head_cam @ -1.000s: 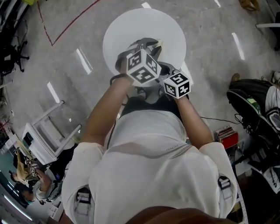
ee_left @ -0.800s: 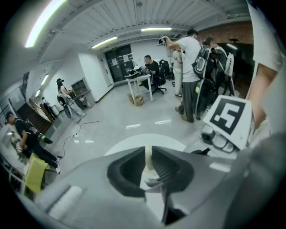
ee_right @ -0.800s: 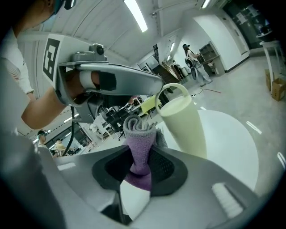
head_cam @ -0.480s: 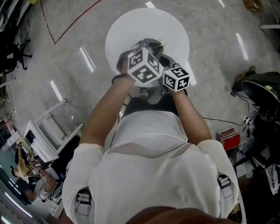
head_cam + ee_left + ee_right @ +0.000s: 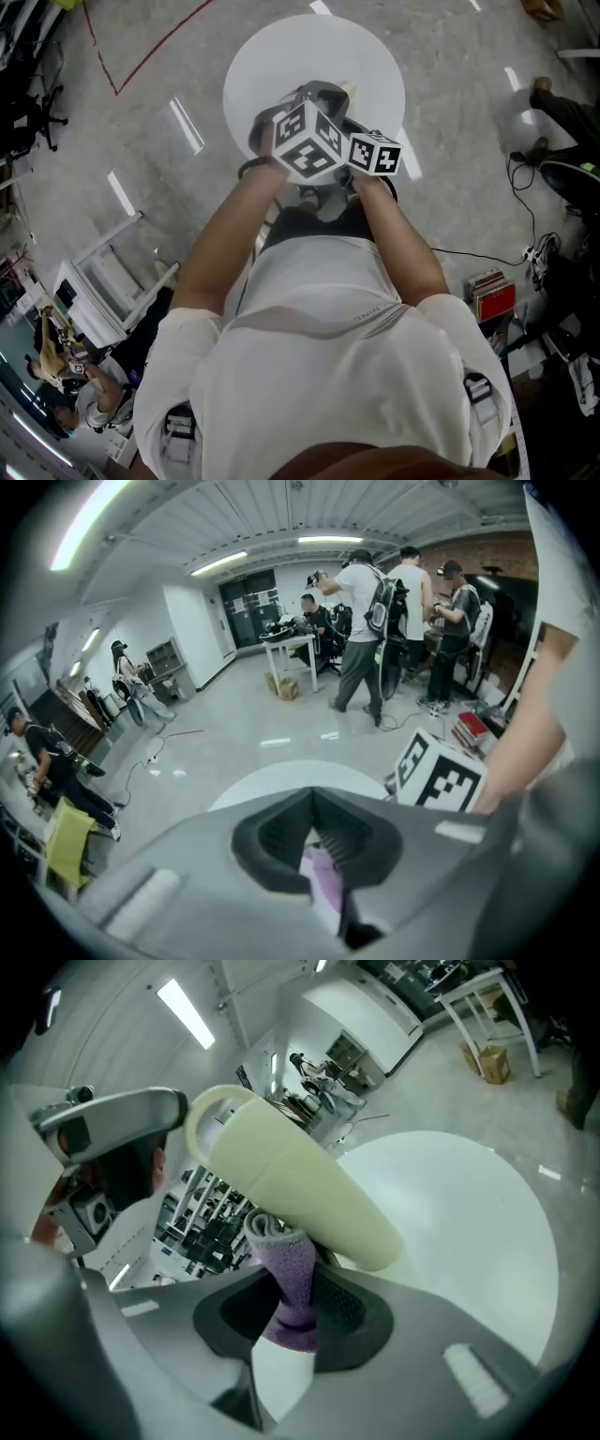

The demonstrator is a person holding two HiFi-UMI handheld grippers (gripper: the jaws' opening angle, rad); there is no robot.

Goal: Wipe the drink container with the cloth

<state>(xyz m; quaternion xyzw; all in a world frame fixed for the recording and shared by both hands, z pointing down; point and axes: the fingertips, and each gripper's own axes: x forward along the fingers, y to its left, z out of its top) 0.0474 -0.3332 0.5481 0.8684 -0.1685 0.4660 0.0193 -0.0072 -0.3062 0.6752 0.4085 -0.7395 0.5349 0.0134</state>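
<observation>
Right claw (image 5: 291, 1312) clenched on the purple cloth (image 5: 286, 1274). The cloth is bunched into a roll that sticks out past the jaws, its far end touching the side of the drink container (image 5: 291, 1190).

Left claw (image 5: 317, 808): jaws have just been closing and now stand together. Only a sliver of pale and purple shows through the gap behind them in the left gripper view. The right gripper view puts its tip right at the container's top loop (image 5: 199, 1115), so I read it as pinched on that loop. The contact itself isn't clearly shown.

Container: cream, tapered body, base end at the white round tabletop (image 5: 469, 1241), near the edge closest to the person. The right gripper view is heavily rolled, so I can't tell whether it stands upright or leans. In the head view both marker cubes sit close together over it and hide most of it.

Step (judged): both grips are set and the cloth has been brought to the container. That is the very start of wiping, with no stroke evident yet.

Next move calls for:
- The right claw drags the cloth along the body, pressing lightly.
- The left claw holds steady.
- A loop hold is thin, so the container may swivel or tip under side pressure. Strokes should run along its length, with the base kept on the tabletop.
</observation>
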